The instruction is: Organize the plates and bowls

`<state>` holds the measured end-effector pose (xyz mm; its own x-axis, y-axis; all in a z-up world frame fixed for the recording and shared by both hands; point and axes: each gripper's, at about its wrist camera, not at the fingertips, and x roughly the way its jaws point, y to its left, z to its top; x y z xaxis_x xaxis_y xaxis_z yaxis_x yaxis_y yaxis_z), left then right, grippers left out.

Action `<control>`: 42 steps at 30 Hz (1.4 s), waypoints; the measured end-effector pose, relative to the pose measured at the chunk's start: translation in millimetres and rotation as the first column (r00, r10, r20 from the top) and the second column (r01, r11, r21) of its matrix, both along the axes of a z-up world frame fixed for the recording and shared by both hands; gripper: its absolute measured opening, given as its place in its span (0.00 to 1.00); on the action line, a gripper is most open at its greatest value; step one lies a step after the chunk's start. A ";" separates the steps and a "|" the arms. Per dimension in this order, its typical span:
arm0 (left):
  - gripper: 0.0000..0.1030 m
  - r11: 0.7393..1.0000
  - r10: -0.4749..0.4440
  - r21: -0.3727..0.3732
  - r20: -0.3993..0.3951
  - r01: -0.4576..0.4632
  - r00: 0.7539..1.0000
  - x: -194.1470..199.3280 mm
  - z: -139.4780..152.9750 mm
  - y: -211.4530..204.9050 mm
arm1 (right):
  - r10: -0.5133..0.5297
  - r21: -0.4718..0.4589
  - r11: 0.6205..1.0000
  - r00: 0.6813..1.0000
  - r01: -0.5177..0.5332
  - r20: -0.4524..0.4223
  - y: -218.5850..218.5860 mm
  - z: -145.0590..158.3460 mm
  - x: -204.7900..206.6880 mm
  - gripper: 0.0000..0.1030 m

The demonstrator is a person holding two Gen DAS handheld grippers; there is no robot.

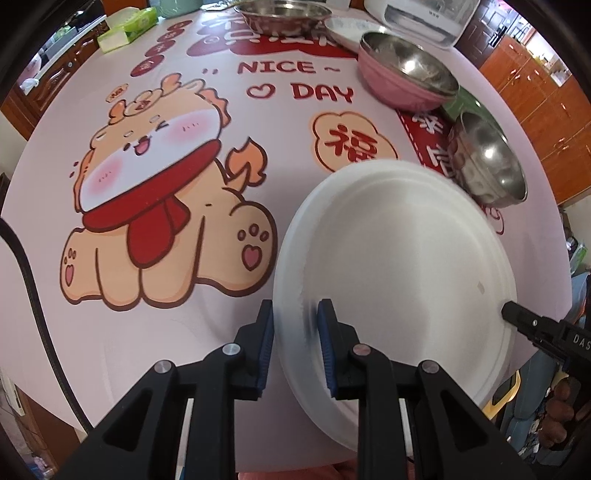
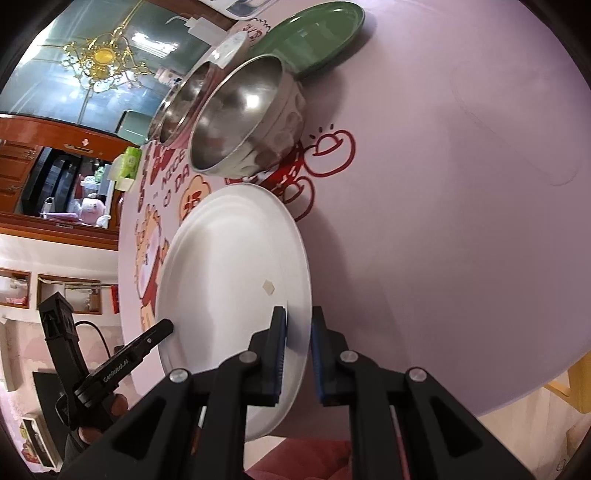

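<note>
A large white plate (image 1: 399,266) (image 2: 236,266) is held over the near edge of the table by both grippers. My left gripper (image 1: 295,321) is shut on its left rim, one pad above and one below. On the opposite rim my right gripper (image 2: 298,321) is shut the same way. Its fingertip (image 1: 517,314) also shows in the left wrist view, and the left gripper's finger (image 2: 155,332) shows in the right wrist view. Just beyond the plate stands a steel bowl (image 1: 487,162) (image 2: 240,114).
A pink bowl (image 1: 391,92) with a steel bowl nested inside sits further back, beside a green plate (image 2: 314,40). At the far edge are a wide steel basin (image 1: 284,14), another white plate (image 1: 347,27), a white appliance (image 1: 421,18) and a tissue pack (image 1: 125,27).
</note>
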<state>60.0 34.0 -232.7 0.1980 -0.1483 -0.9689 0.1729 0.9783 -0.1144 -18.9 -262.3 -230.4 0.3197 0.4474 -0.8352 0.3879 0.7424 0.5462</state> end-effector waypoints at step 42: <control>0.58 0.988 0.108 0.103 0.103 -0.119 0.989 -14.6 26.6 16.8 | 0.027 -0.199 0.980 0.999 -0.018 0.043 -12.6 22.8 -7.6 0.37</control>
